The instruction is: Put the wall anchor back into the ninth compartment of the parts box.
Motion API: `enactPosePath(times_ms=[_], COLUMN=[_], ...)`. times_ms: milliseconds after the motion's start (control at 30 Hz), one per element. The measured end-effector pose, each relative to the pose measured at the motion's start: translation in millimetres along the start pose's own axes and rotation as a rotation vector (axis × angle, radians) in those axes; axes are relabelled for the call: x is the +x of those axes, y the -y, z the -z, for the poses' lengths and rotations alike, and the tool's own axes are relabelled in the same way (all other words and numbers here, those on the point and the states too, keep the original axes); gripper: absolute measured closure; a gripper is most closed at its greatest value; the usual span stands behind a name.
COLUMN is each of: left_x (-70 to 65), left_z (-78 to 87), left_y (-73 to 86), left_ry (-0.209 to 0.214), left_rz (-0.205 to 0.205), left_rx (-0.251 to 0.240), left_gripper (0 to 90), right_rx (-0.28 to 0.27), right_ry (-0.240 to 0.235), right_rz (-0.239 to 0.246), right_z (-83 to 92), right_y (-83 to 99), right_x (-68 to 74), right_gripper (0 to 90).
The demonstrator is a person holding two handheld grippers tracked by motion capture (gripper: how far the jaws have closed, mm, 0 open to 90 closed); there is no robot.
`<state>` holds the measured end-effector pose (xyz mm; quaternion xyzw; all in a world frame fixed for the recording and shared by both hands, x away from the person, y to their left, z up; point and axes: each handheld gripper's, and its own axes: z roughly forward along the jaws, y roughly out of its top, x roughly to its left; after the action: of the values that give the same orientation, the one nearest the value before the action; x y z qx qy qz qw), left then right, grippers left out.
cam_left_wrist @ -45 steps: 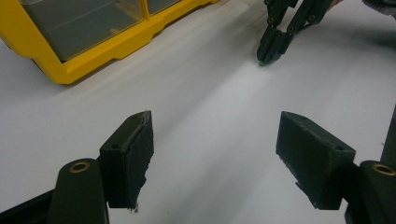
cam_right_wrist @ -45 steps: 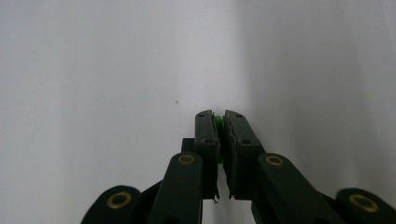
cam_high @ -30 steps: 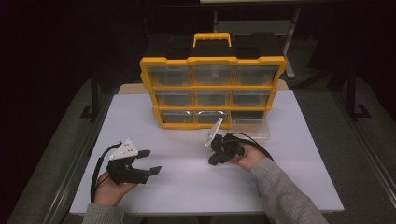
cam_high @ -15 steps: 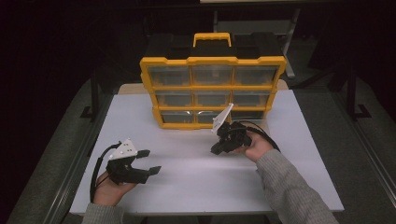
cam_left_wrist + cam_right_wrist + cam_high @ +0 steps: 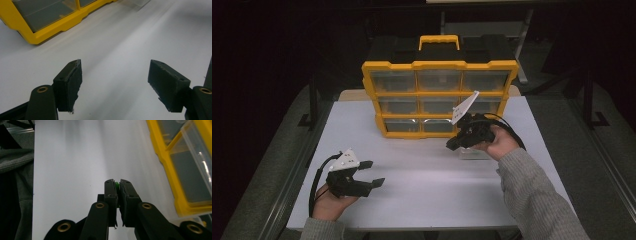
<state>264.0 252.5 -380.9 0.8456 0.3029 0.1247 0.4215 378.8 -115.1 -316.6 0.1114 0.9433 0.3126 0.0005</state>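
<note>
The right gripper [image 5: 117,185] has its jaws nearly closed on a small green part [image 5: 116,185]; a sliver of green shows between the pad tips, so what the part is cannot be told. In the high view this right gripper [image 5: 455,142] hangs just in front of the lower right corner of the yellow drawer organiser [image 5: 439,97], above a clear plastic drawer [image 5: 475,153] lying on the white table [image 5: 427,165] (probably pulled from the empty bottom-right slot; the slot itself is partly hidden). The grip is at the very tips, likely because the part is small and must stay visible for placing.

The left gripper [image 5: 371,176] rests low near the table's front left, well apart from the organiser; its jaws stand wide with nothing between them [image 5: 115,80], apparently parked to leave the work area free.

Judged step: carrying the green part between drawer and organiser; a pinch this shallow could let the part slip.
</note>
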Motion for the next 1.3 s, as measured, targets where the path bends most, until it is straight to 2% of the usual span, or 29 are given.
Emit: enactPosePath(times_ms=[600, 933, 1167, 1300], left_x=[1.0, 1.9, 1.6, 1.0], left_z=[1.0, 2.1, 2.9, 1.7], left_y=[0.0, 0.4, -0.5, -0.2], left_ry=[-0.002, -0.004, 0.000, 0.001], left_rz=[-0.004, -0.002, -0.005, -0.001], left_rx=[-0.005, -0.005, -0.014, -0.009], left_gripper=[26.9, 26.9, 26.9, 26.9], right_rx=[-0.027, -0.027, -0.030, -0.027], right_ry=[0.056, 0.088, 0.110, 0.116], right_rz=[-0.066, -0.107, -0.140, -0.181], right_z=[37.3, 42.5, 45.0, 45.6], right_y=[4.5, 17.6, 34.6, 43.9], right_x=[-19.8, -27.4, -35.6, -38.7], right_gripper=[83.5, 83.4, 83.4, 83.3])
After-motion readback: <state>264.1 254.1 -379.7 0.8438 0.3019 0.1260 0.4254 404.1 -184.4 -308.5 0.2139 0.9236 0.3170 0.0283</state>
